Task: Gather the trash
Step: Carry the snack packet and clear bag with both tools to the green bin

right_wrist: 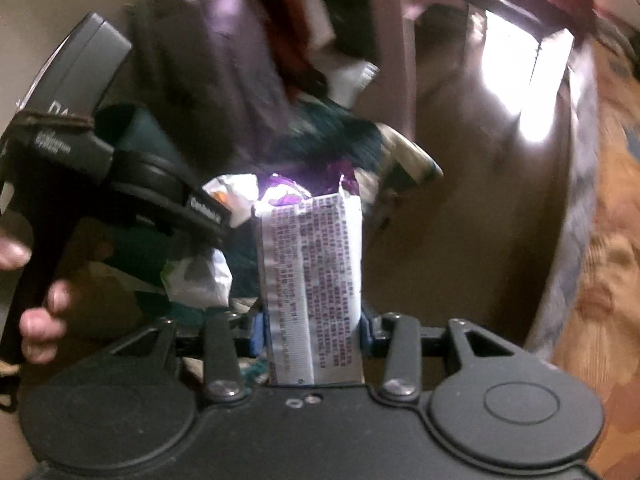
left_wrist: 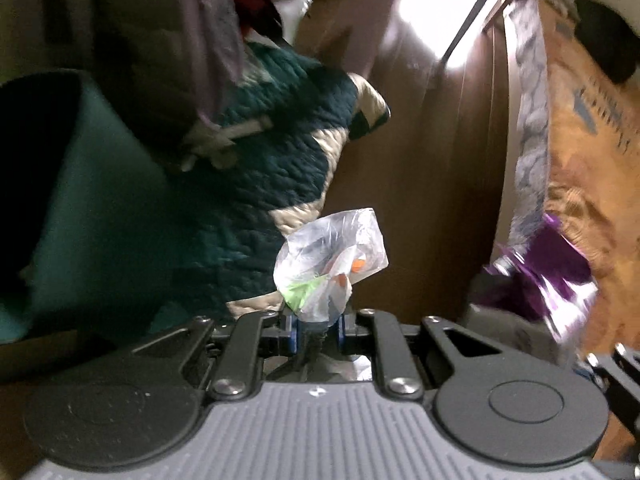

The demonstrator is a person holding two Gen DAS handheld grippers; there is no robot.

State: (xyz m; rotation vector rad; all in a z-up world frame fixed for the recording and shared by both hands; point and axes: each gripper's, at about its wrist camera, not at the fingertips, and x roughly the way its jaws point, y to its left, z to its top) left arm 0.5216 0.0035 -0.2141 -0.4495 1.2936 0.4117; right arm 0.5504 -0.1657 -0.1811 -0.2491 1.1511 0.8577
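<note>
My left gripper is shut on a crumpled clear plastic bag with orange and green print that sticks up from its blue pads. In the right wrist view my right gripper is shut on a flat white-and-purple snack wrapper covered in small print, its torn purple top pointing away. That same wrapper shows blurred at the right of the left wrist view. The left gripper's body and the hand holding it fill the left of the right wrist view, with the plastic bag below it.
A dark teal and cream quilted blanket lies below, beside brown floor. An orange patterned rug with a pale grey border runs along the right. A teal cushion or bin is at left. Bright window light glares on the floor.
</note>
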